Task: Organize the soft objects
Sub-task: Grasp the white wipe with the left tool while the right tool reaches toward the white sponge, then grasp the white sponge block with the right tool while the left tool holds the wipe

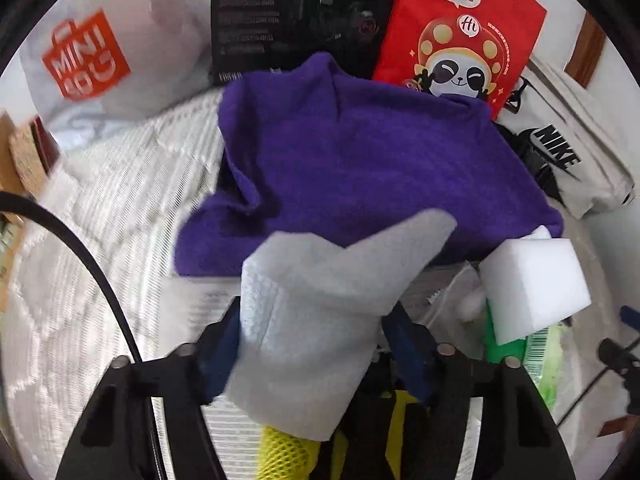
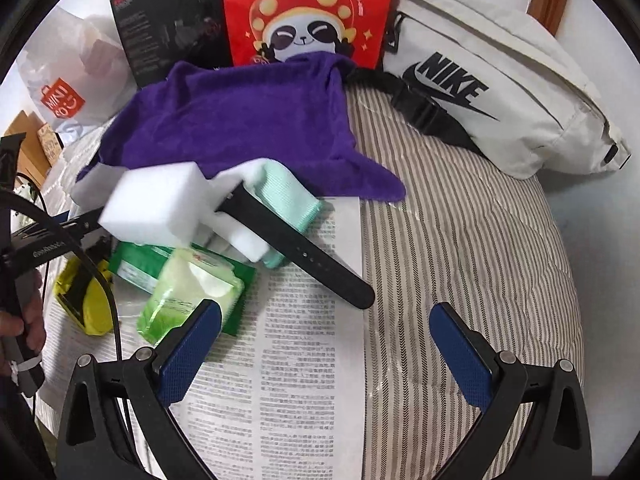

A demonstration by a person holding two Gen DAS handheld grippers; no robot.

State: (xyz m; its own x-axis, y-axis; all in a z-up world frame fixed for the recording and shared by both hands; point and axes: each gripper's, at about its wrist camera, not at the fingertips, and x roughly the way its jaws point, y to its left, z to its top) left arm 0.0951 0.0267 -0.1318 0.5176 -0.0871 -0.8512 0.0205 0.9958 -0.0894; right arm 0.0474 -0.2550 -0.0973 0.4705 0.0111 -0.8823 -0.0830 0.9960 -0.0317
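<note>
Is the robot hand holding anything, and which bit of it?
The left gripper pinches a folded white cloth near its lower end, between its blue fingers. The right gripper is open and holds nothing.

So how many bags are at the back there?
3: the white Miniso bag at back left, the red panda bag standing behind the purple towel, the Nike waist bag at right. Others may be hidden.

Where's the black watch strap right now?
In the right wrist view, the black watch strap lies diagonally at centre on the printed newspaper, its upper end on the mint-green folded cloth, just below the purple towel.
</note>
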